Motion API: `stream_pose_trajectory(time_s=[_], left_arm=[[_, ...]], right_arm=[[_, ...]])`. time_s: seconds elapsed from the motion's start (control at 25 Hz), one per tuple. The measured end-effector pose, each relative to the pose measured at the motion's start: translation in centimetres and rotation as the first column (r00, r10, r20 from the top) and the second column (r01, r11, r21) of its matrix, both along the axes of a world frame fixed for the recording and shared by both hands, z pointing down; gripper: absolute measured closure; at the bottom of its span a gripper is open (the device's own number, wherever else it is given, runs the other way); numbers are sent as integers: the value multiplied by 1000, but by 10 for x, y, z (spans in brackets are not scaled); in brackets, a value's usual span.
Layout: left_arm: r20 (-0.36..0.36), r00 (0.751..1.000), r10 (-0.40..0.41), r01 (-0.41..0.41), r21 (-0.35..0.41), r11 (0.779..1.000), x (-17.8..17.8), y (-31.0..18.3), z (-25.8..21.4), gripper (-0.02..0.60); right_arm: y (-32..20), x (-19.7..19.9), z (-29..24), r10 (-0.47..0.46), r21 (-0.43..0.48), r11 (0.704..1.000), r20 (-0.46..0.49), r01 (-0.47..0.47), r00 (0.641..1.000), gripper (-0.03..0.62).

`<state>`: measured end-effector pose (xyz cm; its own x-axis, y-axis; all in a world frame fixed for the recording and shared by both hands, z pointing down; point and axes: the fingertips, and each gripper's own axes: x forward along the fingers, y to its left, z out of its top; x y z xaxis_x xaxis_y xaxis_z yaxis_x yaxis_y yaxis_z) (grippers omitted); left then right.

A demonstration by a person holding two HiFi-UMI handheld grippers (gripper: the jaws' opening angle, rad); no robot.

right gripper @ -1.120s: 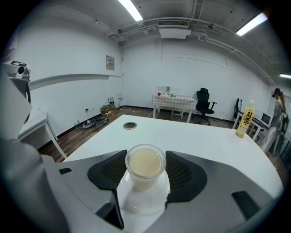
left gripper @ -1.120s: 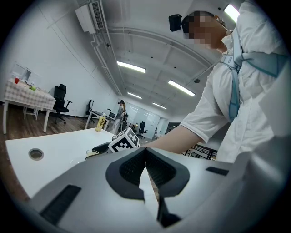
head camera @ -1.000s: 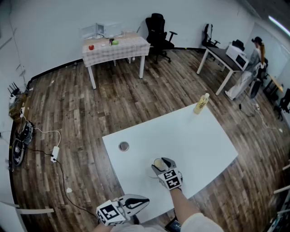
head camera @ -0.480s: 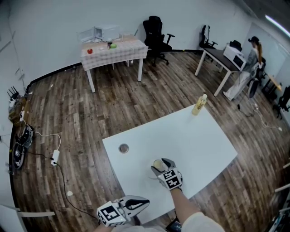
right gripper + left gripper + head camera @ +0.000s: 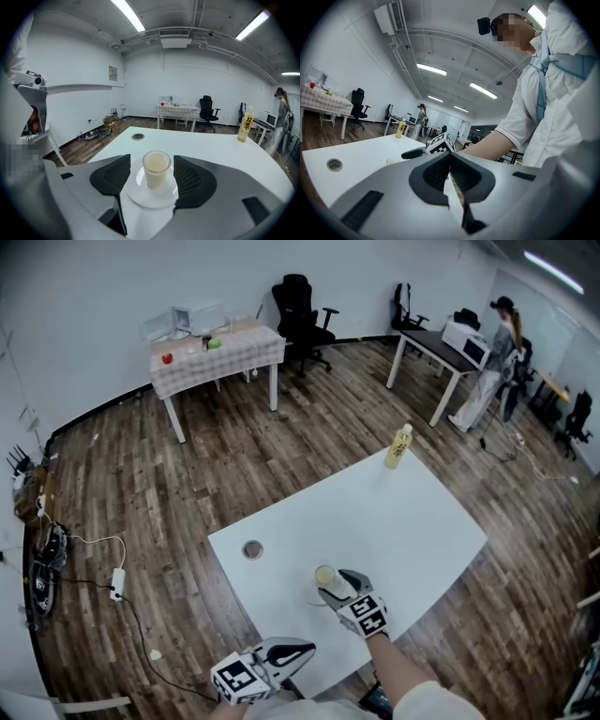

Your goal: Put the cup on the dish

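The glass cup, pale and milky inside, stands upright in the middle of the white dish, near the bench's near edge. By the look of it, the placing is done. The right tool has its jaws spread to either side of the cup with a gap on both sides, likely a release. The left tool is pressed together on nothing and held off the near edge, out of the way. At the far corner stands a yellow bottle. Its label shows dark Chinese characters, the top one seemingly 双.
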<state>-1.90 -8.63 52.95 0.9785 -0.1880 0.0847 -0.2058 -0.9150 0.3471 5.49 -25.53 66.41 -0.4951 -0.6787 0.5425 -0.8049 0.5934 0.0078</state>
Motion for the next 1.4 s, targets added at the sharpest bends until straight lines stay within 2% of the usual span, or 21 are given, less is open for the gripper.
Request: stream_pose_trajectory(time_s=[0.16, 0.4, 0.52, 0.72, 0.92, 1.4], left_arm=[[-26, 1000, 5, -4, 16, 1000, 5, -11, -13, 578], [-20, 999, 42, -41, 26, 999, 13, -15, -15, 578], [-14, 998, 62, -61, 27, 998, 17, -14, -15, 578], [-12, 996, 90, -89, 32, 995, 27, -13, -18, 578], [-16, 994, 108, -107, 41, 993, 34, -13, -20, 578], [-4, 992, 127, -126, 59, 990, 41, -18, -27, 578]], right_arm=[[15, 3, -21, 10, 28, 1000, 24, -11, 1000, 306], [48, 6, -54, 13, 97, 995, 78, -21, 997, 315], [62, 11, -70, 23, 142, 989, 95, -36, 995, 436], [83, 21, -93, 41, 191, 979, 118, -63, 992, 535], [103, 24, -112, 45, 223, 971, 172, -83, 984, 557], [132, 43, -132, 103, 245, 956, 223, -158, 969, 562]])
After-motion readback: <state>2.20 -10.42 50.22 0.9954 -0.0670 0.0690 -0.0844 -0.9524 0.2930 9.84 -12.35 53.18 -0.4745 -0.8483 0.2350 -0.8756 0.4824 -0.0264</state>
